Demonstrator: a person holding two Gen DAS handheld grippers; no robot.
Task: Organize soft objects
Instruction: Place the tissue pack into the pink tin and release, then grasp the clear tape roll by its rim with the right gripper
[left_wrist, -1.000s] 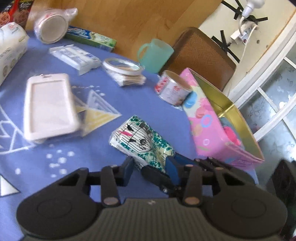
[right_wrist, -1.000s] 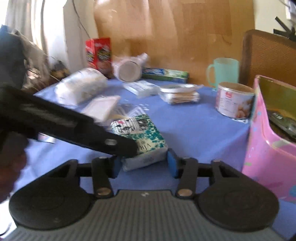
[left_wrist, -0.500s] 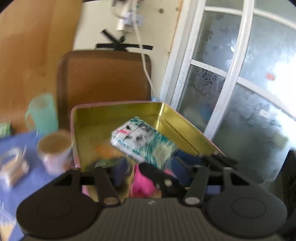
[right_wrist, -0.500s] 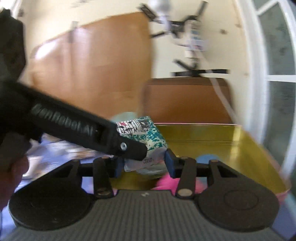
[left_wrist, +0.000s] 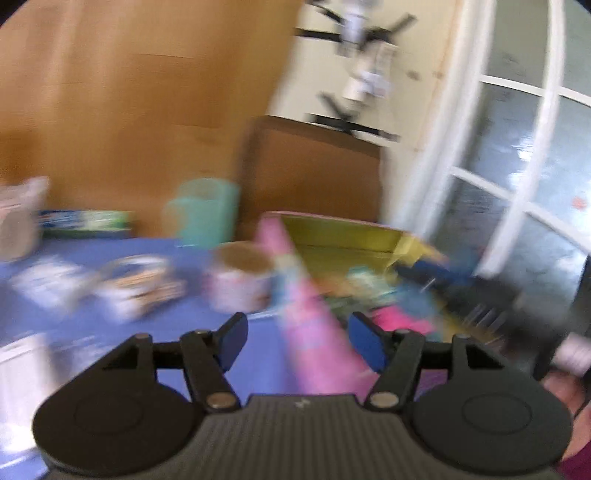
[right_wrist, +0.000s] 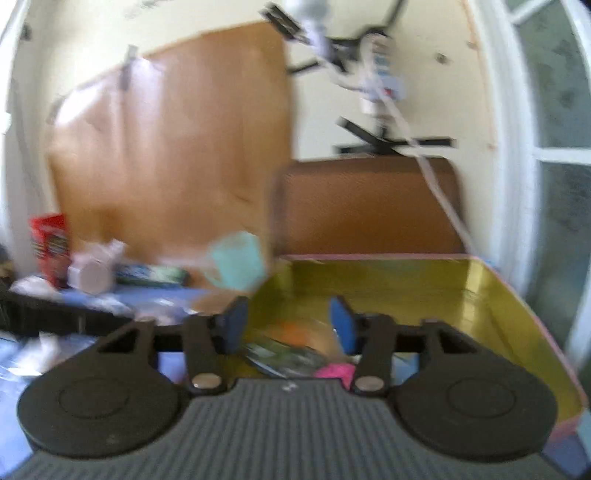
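The pink box (left_wrist: 310, 332) with a gold inside (right_wrist: 406, 280) stands at the right of the blue table. The green-and-white patterned tissue pack (right_wrist: 284, 356) lies inside it beside something pink (right_wrist: 334, 369); it shows blurred in the left wrist view (left_wrist: 364, 284). My left gripper (left_wrist: 295, 339) is open and empty, in front of the box's near wall. My right gripper (right_wrist: 286, 319) is open and empty, just above the pack in the box. The right gripper's black fingers (left_wrist: 443, 280) show blurred inside the box in the left wrist view.
A tin can (left_wrist: 240, 280), a teal mug (left_wrist: 205, 210), a toothpaste box (left_wrist: 86, 219), white packs and a tape roll (left_wrist: 136, 273) lie on the blue tablecloth. A brown chair back (right_wrist: 369, 203) stands behind the box. A glass door is at the right.
Both grippers carried the tissue pack over the pink box, then opened. The pack now lies inside the box. The left gripper has drawn back to the left of it.
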